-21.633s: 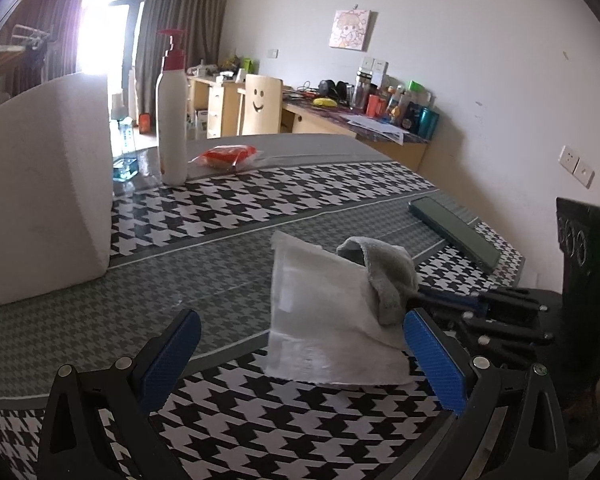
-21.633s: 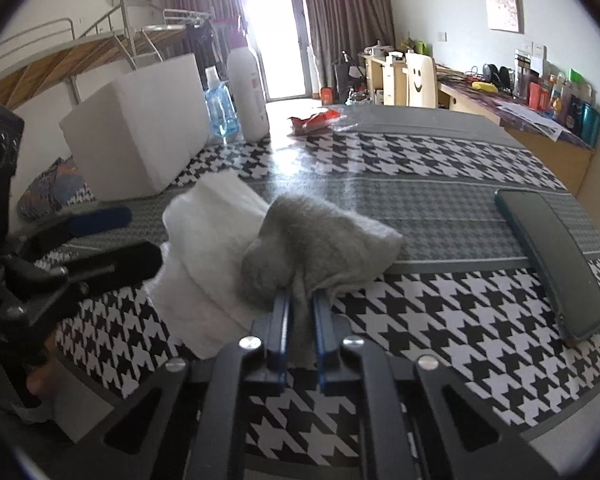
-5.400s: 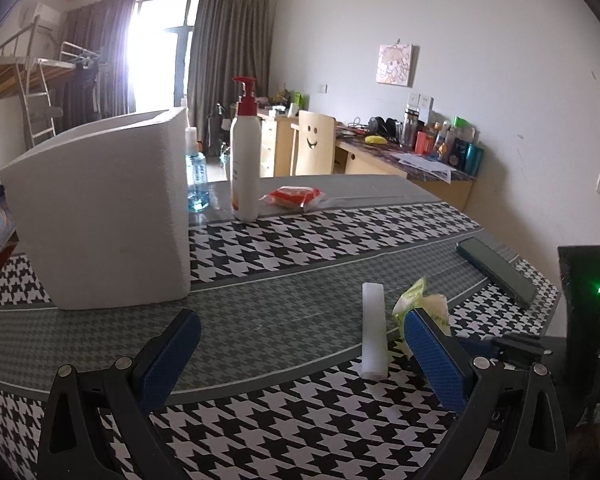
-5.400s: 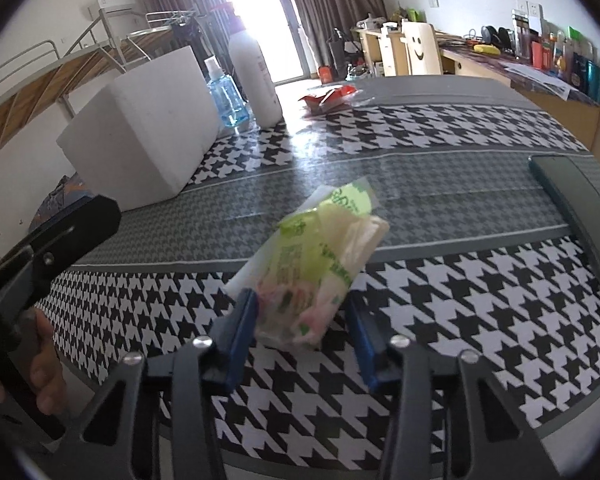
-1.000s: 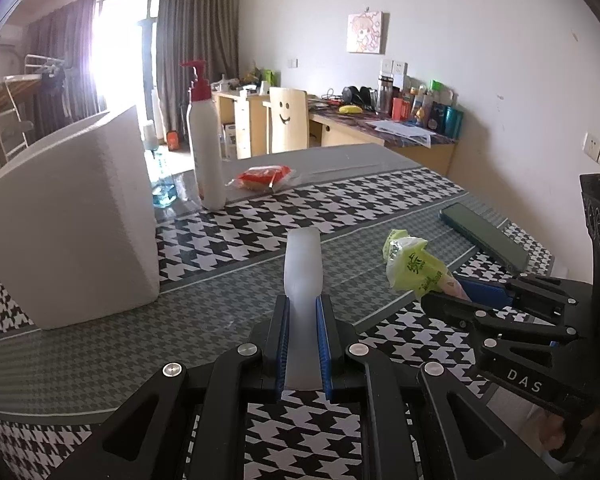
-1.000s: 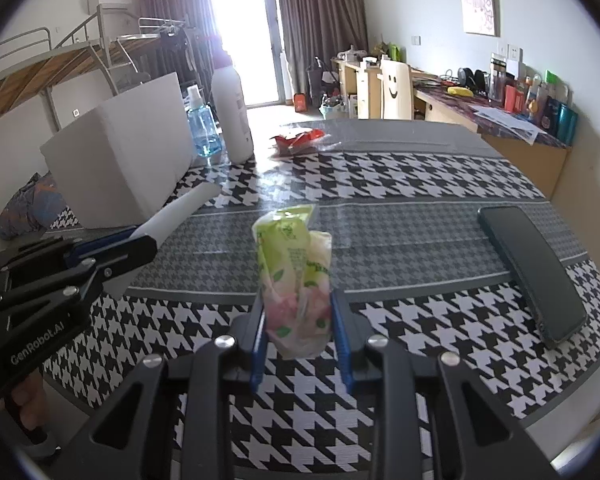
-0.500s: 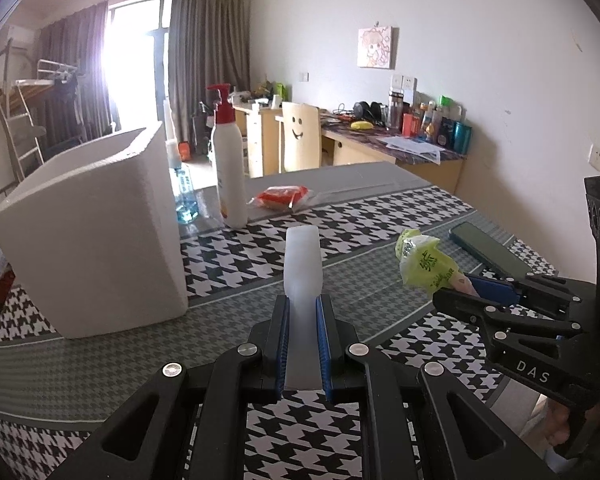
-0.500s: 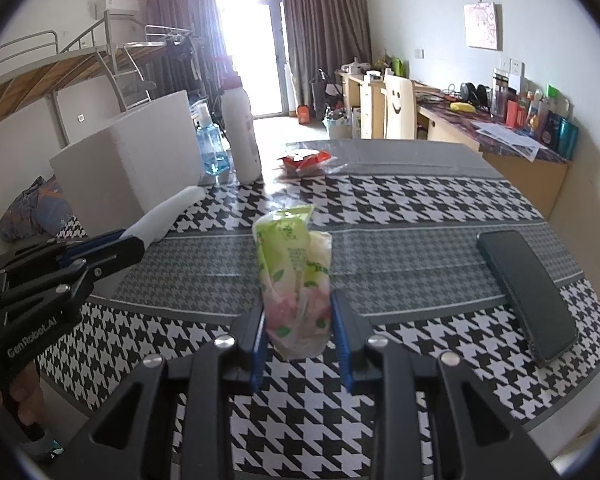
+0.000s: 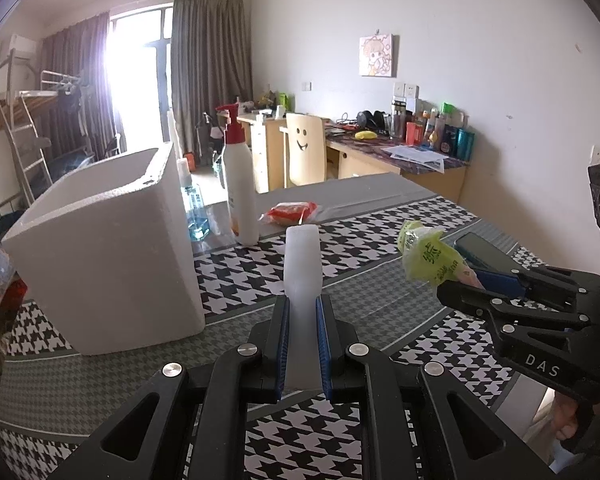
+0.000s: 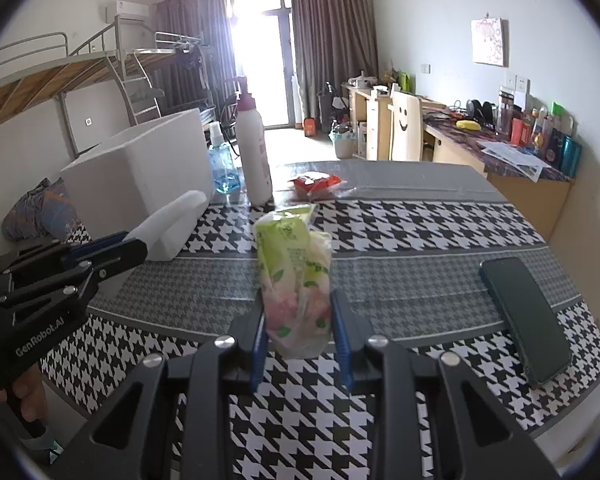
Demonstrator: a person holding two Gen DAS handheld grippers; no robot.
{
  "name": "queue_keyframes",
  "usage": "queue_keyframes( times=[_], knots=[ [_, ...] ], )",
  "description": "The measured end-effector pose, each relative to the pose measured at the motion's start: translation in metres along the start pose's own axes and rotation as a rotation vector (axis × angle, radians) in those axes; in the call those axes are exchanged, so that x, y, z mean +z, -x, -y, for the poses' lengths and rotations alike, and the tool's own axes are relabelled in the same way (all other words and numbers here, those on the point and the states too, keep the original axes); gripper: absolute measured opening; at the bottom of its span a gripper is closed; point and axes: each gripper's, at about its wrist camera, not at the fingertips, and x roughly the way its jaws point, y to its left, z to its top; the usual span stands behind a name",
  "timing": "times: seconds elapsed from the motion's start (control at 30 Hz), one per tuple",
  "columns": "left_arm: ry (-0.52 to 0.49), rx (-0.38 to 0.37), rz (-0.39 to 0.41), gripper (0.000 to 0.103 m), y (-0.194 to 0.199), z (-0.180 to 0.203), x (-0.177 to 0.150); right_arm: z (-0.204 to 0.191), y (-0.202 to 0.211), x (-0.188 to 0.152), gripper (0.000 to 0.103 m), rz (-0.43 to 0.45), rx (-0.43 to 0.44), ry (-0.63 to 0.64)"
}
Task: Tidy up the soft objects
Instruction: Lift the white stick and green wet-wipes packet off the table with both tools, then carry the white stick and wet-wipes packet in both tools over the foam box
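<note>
Two soft items are riding above the houndstooth surface, apparently bound for the white foam box. Just right of the box, the left claw is pinching a white folded cloth. Further right, the right claw is squeezing a green tissue pack. Behind the box, a pump bottle and red packet are standing clear; a dark phone is lying farthest from the box.

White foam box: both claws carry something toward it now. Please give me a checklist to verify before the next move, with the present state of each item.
1. Left claw shut on the white foam strip: ok.
2. Right claw shut on the green tissue pack: ok.
3. White foam box open at the top: ok.
4. Free room inside the box: cannot tell.
5. Pump bottle stands apart from the box: ok.
6. Both items lifted off the table: ok.
</note>
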Motion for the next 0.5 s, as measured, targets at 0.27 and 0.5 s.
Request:
queue_keyframes(
  times=[0.27, 0.5],
  knots=[
    [-0.004, 0.002, 0.02, 0.014, 0.007, -0.002, 0.011, -0.002, 0.006, 0.009, 0.034, 0.035, 0.006, 0.017],
    [-0.019, 0.016, 0.039, 0.014, 0.011, -0.003, 0.02, -0.004, 0.01, 0.019, 0.034, 0.064, 0.013, 0.031]
  ],
)
